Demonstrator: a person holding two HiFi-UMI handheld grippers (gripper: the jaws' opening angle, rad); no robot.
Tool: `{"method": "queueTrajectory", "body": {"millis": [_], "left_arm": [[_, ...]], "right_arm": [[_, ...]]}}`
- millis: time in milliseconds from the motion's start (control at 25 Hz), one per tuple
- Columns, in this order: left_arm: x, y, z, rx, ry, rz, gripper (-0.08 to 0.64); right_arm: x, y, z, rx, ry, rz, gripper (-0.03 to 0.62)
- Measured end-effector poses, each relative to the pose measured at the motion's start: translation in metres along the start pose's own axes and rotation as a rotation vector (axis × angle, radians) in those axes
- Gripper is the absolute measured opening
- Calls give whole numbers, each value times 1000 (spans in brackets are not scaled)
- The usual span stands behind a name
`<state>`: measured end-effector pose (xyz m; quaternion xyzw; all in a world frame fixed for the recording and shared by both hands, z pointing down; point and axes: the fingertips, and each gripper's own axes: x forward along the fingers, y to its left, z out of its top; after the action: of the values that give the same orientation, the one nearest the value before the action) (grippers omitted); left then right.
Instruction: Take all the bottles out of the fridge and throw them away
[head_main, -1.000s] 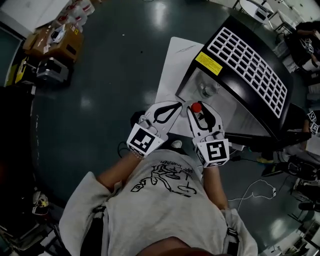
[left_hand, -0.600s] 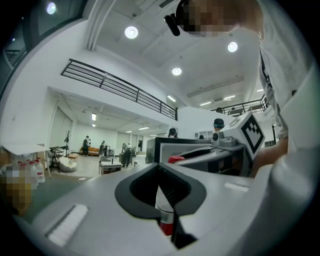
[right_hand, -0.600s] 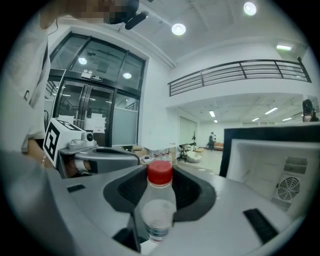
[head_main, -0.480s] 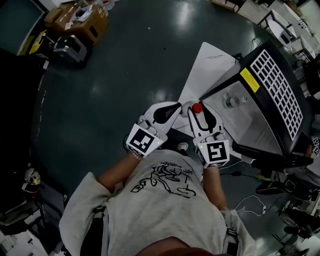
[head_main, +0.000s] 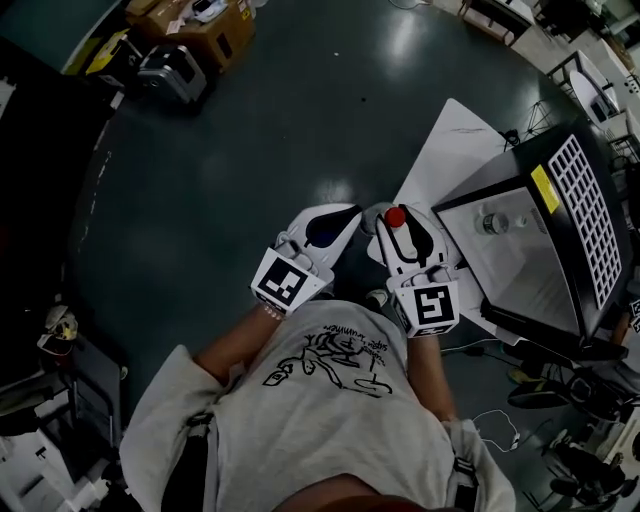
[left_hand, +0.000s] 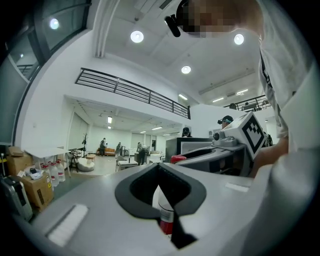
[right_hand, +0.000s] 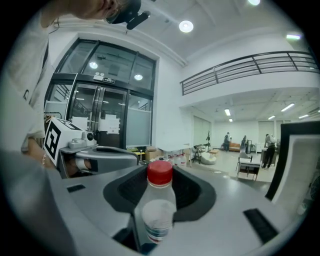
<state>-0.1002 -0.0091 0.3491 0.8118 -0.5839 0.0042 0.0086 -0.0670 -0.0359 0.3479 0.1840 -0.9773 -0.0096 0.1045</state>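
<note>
Fig. My left gripper (head_main: 345, 215) jaws clamp one bottle (left_hand: 164, 207), my right gripper (head_main: 402, 222) a red-capped bottle (right_hand: 159, 200). A third bottle (head_main: 488, 222) lies in the fridge (head_main: 585, 215) at three o'clock. Disposal is still to do.

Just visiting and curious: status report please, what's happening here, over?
Right gripper shut on red-capped bottle. Left gripper grips labelled bottle. Third bottle lies in fridge.
</note>
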Motion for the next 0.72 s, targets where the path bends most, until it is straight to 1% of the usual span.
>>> {"method": "queueTrajectory", "body": {"millis": [80, 200, 240, 440, 600, 720], "left_arm": [[-9, 8, -1, -4, 0, 15, 6], [-26, 19, -1, -51, 9, 47, 6], [-32, 22, -1, -55, 10, 57, 6], [-53, 32, -3, -25, 6, 93, 6], [-70, 37, -4, -87, 26, 141, 6], [-75, 39, -4, -72, 21, 149, 6]], "right_arm": [[9, 9, 1, -1, -1, 16, 155], [20, 24, 4, -8, 1, 36, 155], [23, 29, 5, -10, 1, 45, 155], [33, 49, 9, -25, 3, 87, 155], [38, 64, 13, -22, -4, 113, 155], [40, 68, 15, -24, -7, 127, 155]]}}
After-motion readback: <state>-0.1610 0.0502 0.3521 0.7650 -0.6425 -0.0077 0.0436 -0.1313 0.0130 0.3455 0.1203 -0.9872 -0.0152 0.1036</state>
